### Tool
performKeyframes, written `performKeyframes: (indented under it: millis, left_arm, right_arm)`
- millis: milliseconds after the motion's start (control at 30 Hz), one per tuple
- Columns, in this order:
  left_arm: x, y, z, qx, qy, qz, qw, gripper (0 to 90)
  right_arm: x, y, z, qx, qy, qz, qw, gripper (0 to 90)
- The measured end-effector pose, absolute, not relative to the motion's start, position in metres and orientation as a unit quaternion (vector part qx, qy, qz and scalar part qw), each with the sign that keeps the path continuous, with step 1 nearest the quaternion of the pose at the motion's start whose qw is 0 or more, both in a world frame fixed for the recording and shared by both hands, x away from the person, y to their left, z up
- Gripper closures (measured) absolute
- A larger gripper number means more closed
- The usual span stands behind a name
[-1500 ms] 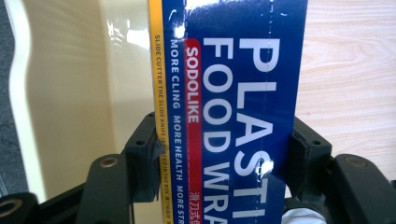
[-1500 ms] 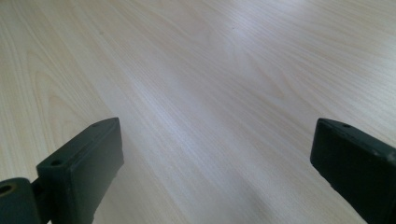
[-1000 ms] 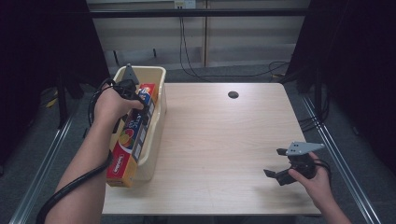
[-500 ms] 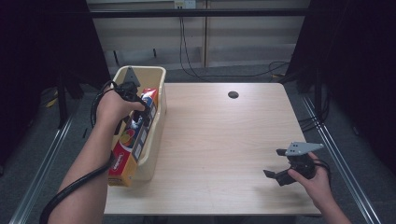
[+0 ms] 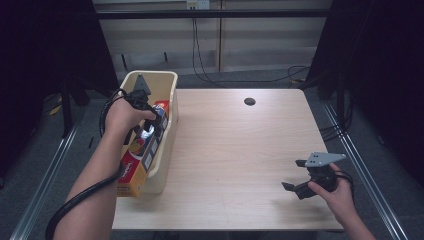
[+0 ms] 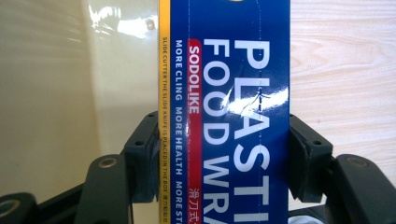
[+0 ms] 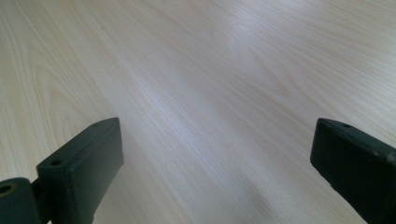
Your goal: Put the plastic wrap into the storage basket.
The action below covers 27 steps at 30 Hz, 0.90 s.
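Observation:
A long box of plastic food wrap (image 5: pixel 134 167), blue with red and orange ends, lies tilted in a cream bin (image 5: pixel 167 145) at the table's left edge. Its near end pokes over the bin's front. My left gripper (image 5: pixel 151 127) reaches into the bin from above and is shut on the box. In the left gripper view the two black pads (image 6: pixel 142 154) press both sides of the blue box (image 6: pixel 233 93), with the bin's wall (image 6: pixel 60 93) behind. My right gripper (image 5: pixel 293 175) rests near the table's front right corner, open, with bare wood between its jaws (image 7: pixel 215 158).
The light wooden table (image 5: pixel 240 150) has a dark round hole (image 5: pixel 249 101) at its far middle. Metal rails (image 5: pixel 367 165) run along both sides of the table, and cables (image 5: pixel 200 55) lie on the floor behind it.
My left hand and the box in its grip have shifted a little inside the bin. The right hand has kept still.

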<state>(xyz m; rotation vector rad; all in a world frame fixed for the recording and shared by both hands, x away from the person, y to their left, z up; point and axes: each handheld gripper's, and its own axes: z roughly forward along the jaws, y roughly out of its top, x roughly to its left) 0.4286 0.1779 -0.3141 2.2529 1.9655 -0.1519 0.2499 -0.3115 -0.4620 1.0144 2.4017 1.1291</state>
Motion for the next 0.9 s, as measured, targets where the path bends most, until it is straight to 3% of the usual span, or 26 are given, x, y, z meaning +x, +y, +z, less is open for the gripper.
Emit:
performKeyframes:
  millis: [900]
  left_arm:
    - [0.433,0.179,-0.333,0.742,0.665,-0.059,0.069,39.3]
  right_arm:
    - [0.25,-0.311,-0.462,0.355,0.836,0.392,0.148,2.4]
